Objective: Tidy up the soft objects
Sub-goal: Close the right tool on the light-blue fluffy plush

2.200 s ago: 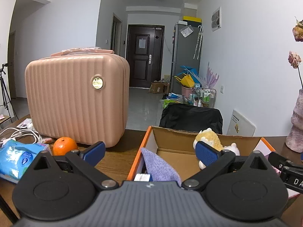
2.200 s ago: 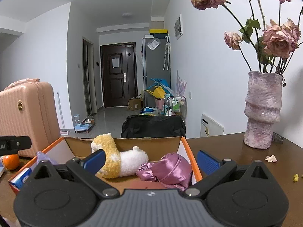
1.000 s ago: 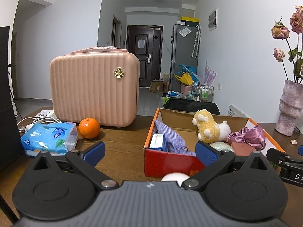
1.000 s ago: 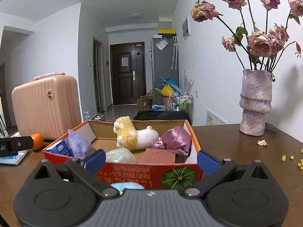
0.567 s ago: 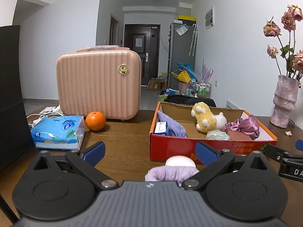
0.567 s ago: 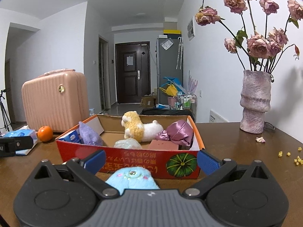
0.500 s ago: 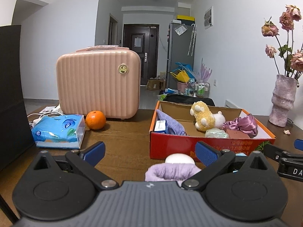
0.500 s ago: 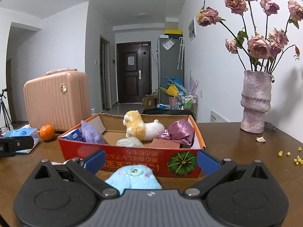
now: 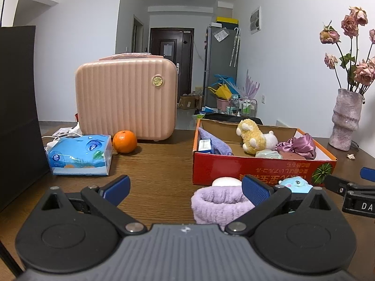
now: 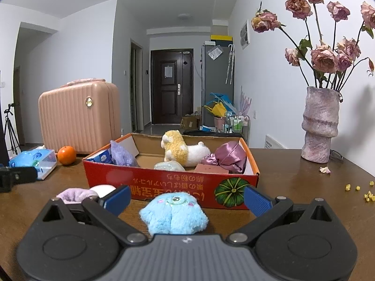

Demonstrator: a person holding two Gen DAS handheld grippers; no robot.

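A red cardboard box (image 9: 262, 169) (image 10: 164, 183) sits on the wooden table and holds a yellow-and-white plush (image 10: 180, 148), a purple cloth (image 10: 120, 154), a satin bonnet (image 10: 228, 155) and other soft items. In front of it lie a lilac fuzzy band (image 9: 220, 202) (image 10: 75, 193) around a white object (image 9: 226, 182), and a blue plush monster (image 10: 173, 214) (image 9: 294, 183). My left gripper (image 9: 185, 187) is open and empty, the lilac band by its right finger. My right gripper (image 10: 186, 197) is open, with the blue plush lying between its fingers.
A pink suitcase (image 9: 126, 98) stands at the back left, with an orange (image 9: 124, 141) and a blue tissue pack (image 9: 78, 154) in front. A dark panel (image 9: 17, 117) rises at far left. A vase of dried roses (image 10: 320, 126) stands at the right, with crumbs (image 10: 357, 188) nearby.
Both grippers have pulled back from the box toward the table's near side, bringing the lilac band and blue plush into view in front of the box. Both stay open.
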